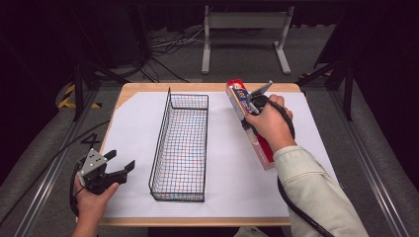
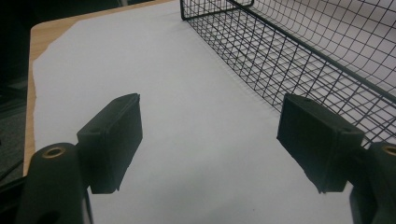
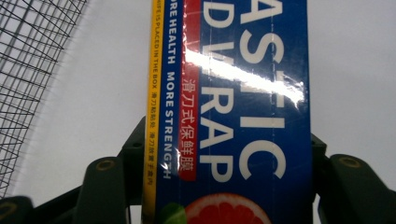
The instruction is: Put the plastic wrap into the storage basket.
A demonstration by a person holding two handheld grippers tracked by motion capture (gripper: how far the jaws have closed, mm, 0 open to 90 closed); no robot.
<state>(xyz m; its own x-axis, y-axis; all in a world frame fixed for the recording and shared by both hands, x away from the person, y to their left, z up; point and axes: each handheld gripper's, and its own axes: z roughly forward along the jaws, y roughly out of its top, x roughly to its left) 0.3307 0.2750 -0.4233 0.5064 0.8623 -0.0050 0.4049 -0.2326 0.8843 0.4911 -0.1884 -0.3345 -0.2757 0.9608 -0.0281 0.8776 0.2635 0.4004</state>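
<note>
Wooden table covered with a big white paper sheet, with a long black wire basket sitting lengthwise in the middle, nothing inside as far as the mesh lets on.

Right side: right gripper clamped across a long plastic wrap box, blue face with red and yellow edges, running from near the far edge of the table back toward the person. Box just right of the basket, apart from it, not touching. Near end hidden behind the right hand and the pale sleeve, so can't tell whether the box rests on the paper or is lifted off it. In the right gripper view, the box fills the gap between both jaws, pressed in on each side, big white "PLASTIC WRAP" lettering, Chinese text on a red stripe, a grapefruit slice picture at the bottom. Basket mesh off at the left of that view.

Left side: left gripper held in the left hand at the near left corner, jaws spread wide with nothing between. Left gripper view looks over bare paper, basket wall just beside the right-hand jaw, not touching it.
</note>
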